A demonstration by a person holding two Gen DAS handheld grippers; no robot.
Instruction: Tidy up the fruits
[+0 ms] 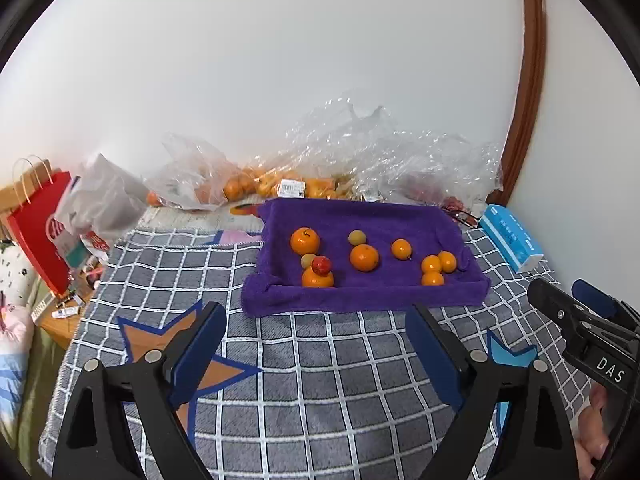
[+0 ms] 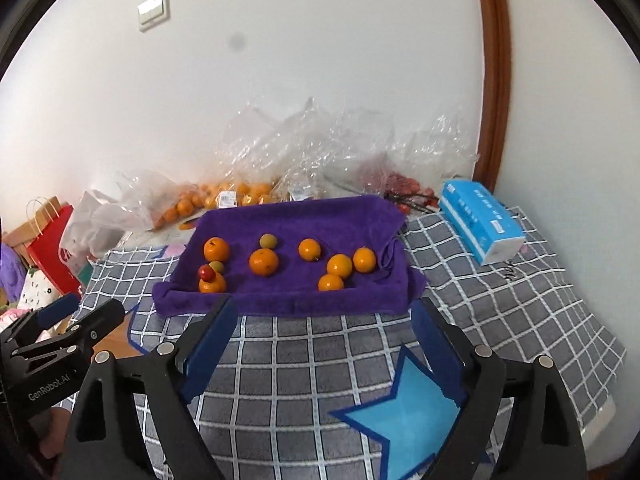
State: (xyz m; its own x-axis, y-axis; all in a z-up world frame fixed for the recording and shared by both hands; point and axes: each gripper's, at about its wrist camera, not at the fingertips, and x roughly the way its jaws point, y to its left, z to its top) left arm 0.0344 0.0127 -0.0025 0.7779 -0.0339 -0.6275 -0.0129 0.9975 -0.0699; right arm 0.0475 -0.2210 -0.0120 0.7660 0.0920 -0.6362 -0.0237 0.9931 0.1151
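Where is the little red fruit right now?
The little red fruit sits on the purple towel, near its front left corner in both wrist views, perched on an orange beside a small yellow-green fruit.

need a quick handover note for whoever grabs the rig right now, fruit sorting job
Left tongs: open, holding nothing, above the checked blanket.
Right tongs: open, holding nothing, beside the left.
Fruit: seven oranges, two small greenish fruits and one small red fruit lie on the purple towel; the red one rests against an orange.
More oranges sit in plastic bags by the wall.
Done: loose fruit gathered on the towel.
Left: kinds look mixed; probably group them.
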